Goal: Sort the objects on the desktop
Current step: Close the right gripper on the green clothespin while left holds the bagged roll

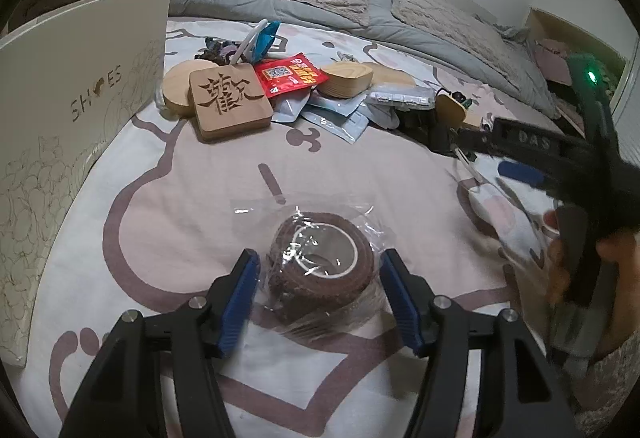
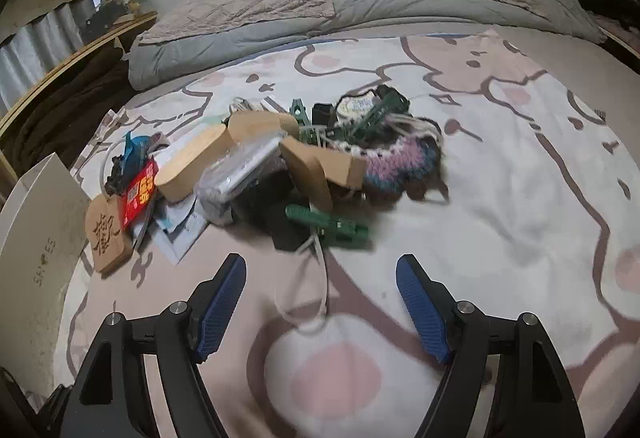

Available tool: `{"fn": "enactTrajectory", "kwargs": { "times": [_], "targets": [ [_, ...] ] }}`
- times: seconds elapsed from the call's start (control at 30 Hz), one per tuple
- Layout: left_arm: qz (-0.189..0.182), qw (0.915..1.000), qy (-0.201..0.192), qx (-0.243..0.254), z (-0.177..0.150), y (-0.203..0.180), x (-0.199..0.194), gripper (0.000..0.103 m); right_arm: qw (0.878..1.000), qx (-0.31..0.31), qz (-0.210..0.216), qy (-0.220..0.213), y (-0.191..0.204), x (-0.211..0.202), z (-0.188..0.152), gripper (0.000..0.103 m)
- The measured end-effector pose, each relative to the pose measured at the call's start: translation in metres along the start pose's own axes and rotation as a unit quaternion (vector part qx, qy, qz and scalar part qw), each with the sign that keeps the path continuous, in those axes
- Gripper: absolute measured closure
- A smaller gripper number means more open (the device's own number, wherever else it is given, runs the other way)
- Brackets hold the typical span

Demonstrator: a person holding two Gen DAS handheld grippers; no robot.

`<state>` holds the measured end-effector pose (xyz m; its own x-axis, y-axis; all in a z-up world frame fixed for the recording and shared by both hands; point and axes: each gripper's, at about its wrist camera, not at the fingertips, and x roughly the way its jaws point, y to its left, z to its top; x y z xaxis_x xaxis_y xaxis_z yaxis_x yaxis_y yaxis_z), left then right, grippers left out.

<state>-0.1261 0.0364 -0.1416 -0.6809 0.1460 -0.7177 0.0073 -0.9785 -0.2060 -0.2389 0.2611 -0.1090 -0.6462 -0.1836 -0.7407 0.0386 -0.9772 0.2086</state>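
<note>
Both wrist cameras look low across the bedspread [image 1: 168, 198] toward the pillows at 12 o'clock, the left close, the right farther back, sharing the carved wooden block [image 1: 229, 103] and shoe box [image 2: 36, 234].

Left claw [image 1: 318, 298] spread wide, low; right claw [image 2: 320, 312] spread wide, empty.

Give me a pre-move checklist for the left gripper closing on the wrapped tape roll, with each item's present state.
1. Tape roll sits between the left gripper fingers: ok.
2. Left jaws open wider than the roll: ok.
3. Pads clear of the roll itself: ok, though the plastic wrap reaches the right pad.
4. Roll separate from the pile, wooden block far off: ok.
5. Right gripper open and holding nothing: ok.
6. Shoe box ready to receive items: cannot tell, its inside is hidden.
</note>
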Motion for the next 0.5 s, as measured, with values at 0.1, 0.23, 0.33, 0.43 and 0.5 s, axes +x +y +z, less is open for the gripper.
{"fn": "enactTrajectory", "kwargs": {
  "times": [0.1, 0.23, 0.33, 0.43, 0.5],
  "targets": [
    [-0.001, 1.0, 0.0, 0.0, 0.0, 0.0, 0.0, 0.04, 1.0, -0.015, -0.002, 0.003, -0.001, 0.007, 0.009, 0.025],
    [0.0, 1.0, 0.0, 0.002, -0.001, -0.001, 0.0, 0.04, 0.999, -0.032, -0.02, 0.009, -0.007, 0.015, 0.016, 0.026],
    [0.003, 1.0, -0.001, 0.006, -0.002, -0.002, 0.0, 0.039, 0.999, -0.032, -0.002, 0.025, -0.011, 0.024, 0.017, 0.027],
    [0.002, 1.0, -0.001, 0.006, -0.003, -0.002, 0.0, 0.039, 0.998, -0.05, -0.001, 0.039, -0.005, 0.036, 0.015, 0.034],
    [0.002, 1.0, -0.001, 0.005, -0.003, -0.002, 0.0, 0.038, 0.998, -0.06, -0.001, 0.035, -0.001, 0.038, 0.014, 0.036]
  ]
}}
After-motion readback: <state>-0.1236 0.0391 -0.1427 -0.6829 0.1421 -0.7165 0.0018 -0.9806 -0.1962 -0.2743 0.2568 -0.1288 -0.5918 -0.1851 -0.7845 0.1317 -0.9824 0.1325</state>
